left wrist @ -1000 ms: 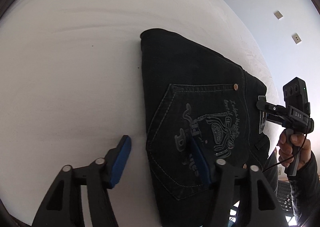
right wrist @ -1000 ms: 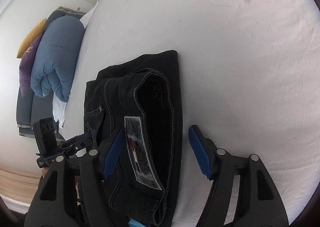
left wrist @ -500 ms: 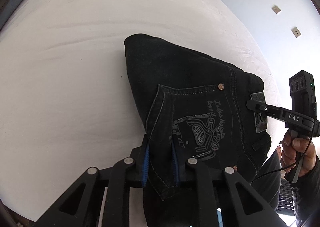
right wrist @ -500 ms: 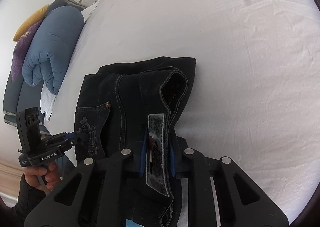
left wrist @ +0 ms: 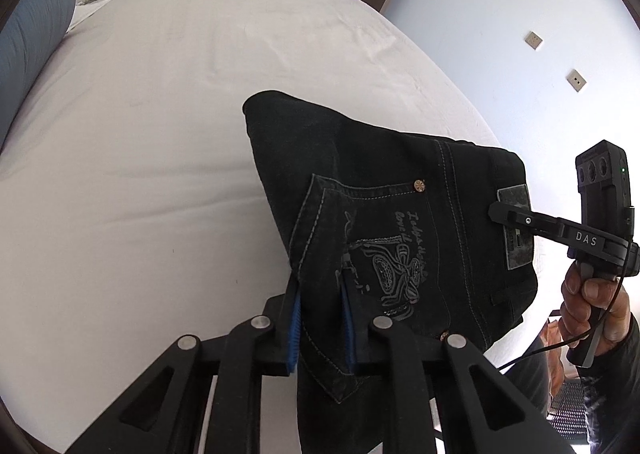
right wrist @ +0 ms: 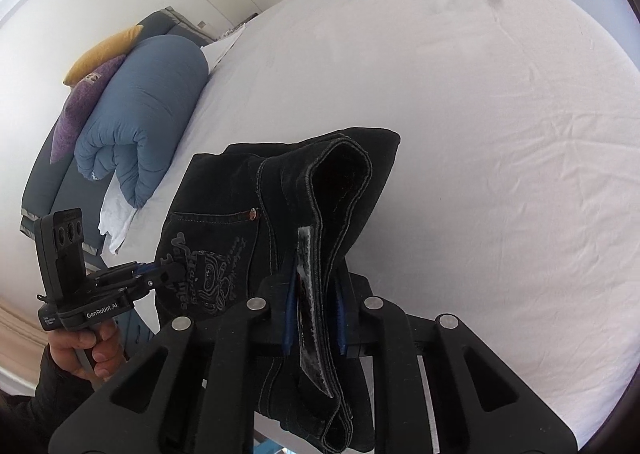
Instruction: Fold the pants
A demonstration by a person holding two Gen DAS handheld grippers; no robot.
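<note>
Now both clamped on the folded pants [left wrist: 384,190]: left hand-held gripper [left wrist: 320,320] by the pocket, right hand-held gripper [right wrist: 314,316] at the waistband.

"DAS", "GenRobot.AI" — on the tongs [left wrist: 498,212].

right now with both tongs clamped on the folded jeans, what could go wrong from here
1. The left tongs pinch only the pocket edge of the jeans, so thick denim may slip out.
2. The right tongs grip the waistband at the label; the fold beyond it gapes open, so the layers could come undone.
3. The far corner of the jeans looks to rest on the bed, so dragging may rumple the fold or the sheet.
</note>
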